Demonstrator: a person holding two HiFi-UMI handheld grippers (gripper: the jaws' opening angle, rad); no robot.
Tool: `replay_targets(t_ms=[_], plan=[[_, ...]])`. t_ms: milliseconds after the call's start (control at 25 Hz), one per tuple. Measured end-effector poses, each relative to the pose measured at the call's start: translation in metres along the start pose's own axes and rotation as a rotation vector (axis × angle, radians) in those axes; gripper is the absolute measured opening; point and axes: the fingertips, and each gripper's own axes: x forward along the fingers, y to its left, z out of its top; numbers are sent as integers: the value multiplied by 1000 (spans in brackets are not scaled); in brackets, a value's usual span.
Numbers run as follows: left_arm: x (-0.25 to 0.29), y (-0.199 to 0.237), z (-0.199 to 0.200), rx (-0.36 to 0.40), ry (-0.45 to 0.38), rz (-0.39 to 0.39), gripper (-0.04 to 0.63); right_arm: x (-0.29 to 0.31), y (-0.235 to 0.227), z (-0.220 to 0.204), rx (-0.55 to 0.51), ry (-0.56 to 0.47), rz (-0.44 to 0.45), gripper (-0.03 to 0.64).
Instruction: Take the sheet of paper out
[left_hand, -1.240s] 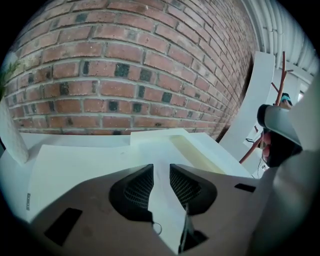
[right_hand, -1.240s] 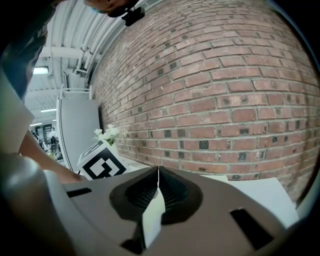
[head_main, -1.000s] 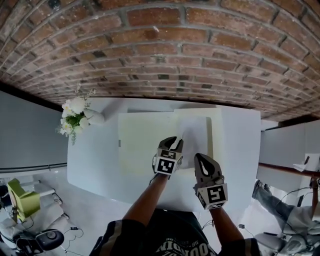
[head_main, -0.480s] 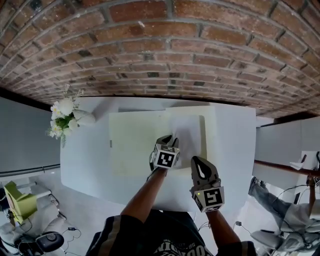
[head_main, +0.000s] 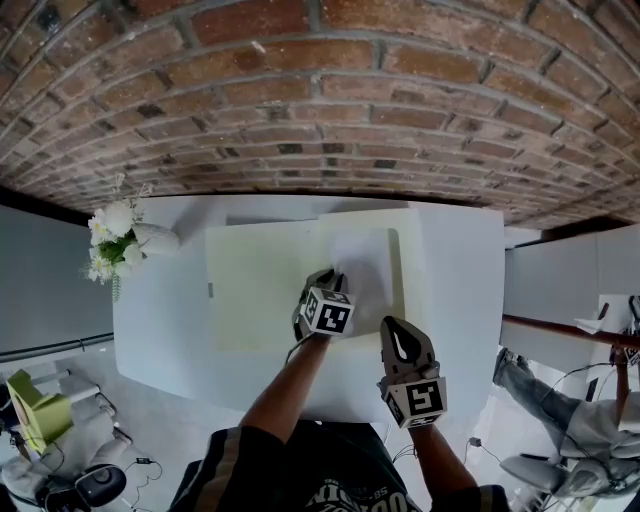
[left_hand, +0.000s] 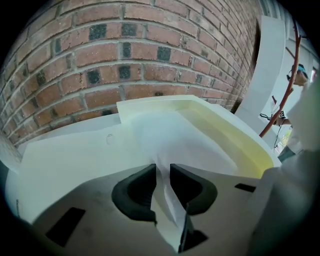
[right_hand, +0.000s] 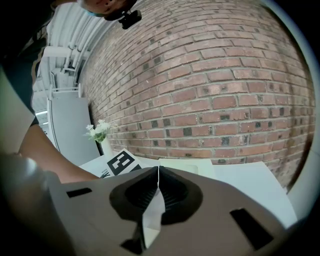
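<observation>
Sheet of paper (head_main: 365, 262): seen lying in the right half of an open pale-yellow folder (head_main: 258, 290); the folder is spread over the middle of the white table (head_main: 160, 320), reaching toward the far edge.
Left gripper (head_main: 328, 275): set at the near-left corner of the sheet. In the left gripper view the jaws are clenched on that corner, with the paper (left_hand: 182, 142) drawn up between them (left_hand: 161, 169) in a raised fold.
Right gripper (head_main: 397, 328): held over the near edge of the table, apart from folder and sheet. Its jaws (right_hand: 158, 172) are pressed together with nothing between them.
Change over the last second: little is noted beyond a drift of the head view, by which table and folder are carried leftward in frame. The left gripper has stayed at the same corner of the sheet; the right one has been kept back near the edge.
Meaning for the task: the grip is judged made, but the sheet is not yet out, most of it still flat inside the folder.
Next move, as judged: a slow pull toward the near edge, lest the corner tear or slip.
Other: flowers in a vase (head_main: 118, 238) at the far-left corner; brick wall (head_main: 320, 100) behind.
</observation>
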Motion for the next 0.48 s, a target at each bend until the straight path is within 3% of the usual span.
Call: replay_targets(t_ms=[480], plan=[[-5, 13, -3, -83, -34, -5, 23, -5, -3, -2, 13, 16, -16, 69]])
